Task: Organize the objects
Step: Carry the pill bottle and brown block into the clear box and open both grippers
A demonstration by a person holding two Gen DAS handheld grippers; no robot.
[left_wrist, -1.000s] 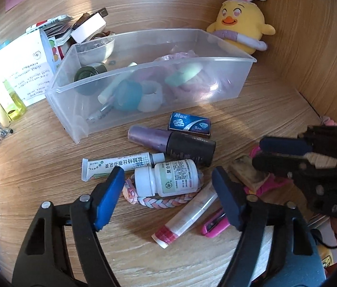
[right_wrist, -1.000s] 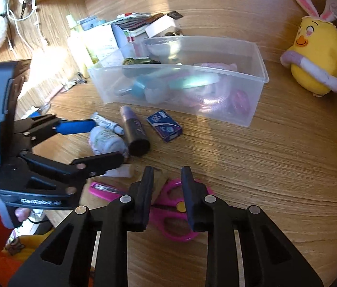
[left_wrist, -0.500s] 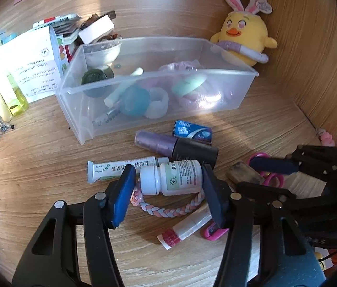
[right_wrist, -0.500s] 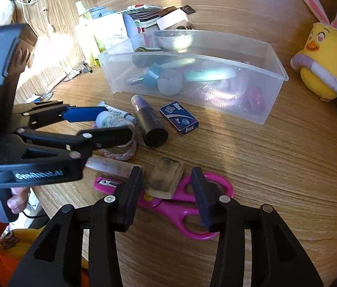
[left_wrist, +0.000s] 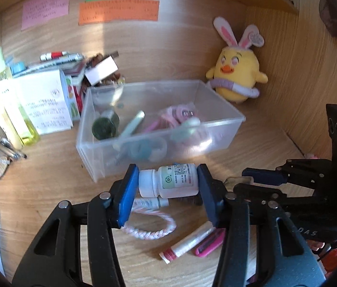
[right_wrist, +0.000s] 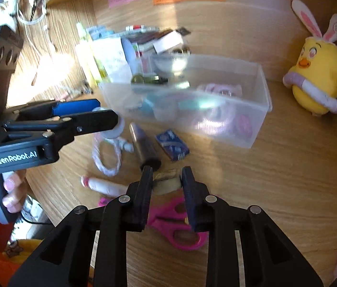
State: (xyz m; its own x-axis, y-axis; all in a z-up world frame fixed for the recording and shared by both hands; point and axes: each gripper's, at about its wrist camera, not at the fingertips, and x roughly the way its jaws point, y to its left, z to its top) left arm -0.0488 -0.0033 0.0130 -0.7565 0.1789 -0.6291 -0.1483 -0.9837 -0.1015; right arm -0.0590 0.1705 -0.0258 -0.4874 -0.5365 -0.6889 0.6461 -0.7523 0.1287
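My left gripper (left_wrist: 168, 181) holds a white pill bottle (left_wrist: 175, 180) end to end between its blue pads, just off the desk; its jaws are still closing. In the right wrist view the left gripper (right_wrist: 106, 117) hangs at the left in a person's hand. My right gripper (right_wrist: 166, 179) pinches a small tan block (right_wrist: 167, 184) above the pink scissors (right_wrist: 180, 224), its jaws closing too. Behind both stands the clear plastic bin (left_wrist: 96, 165), which has several small items in it.
On the desk lie a braided bracelet (left_wrist: 149, 232), a red-capped tube (left_wrist: 187, 244), a pink clipper (left_wrist: 209, 241), an ointment tube (left_wrist: 149, 202), a dark bottle (right_wrist: 144, 148) and a blue box (right_wrist: 172, 144). A yellow chick plush (left_wrist: 236, 79) sits back right. Boxes and bottles (left_wrist: 41, 102) crowd the back left.
The left jaws closed in on the pill bottle and rose with it off the bracelet. The right jaws widened around the tan block, then narrowed onto it.
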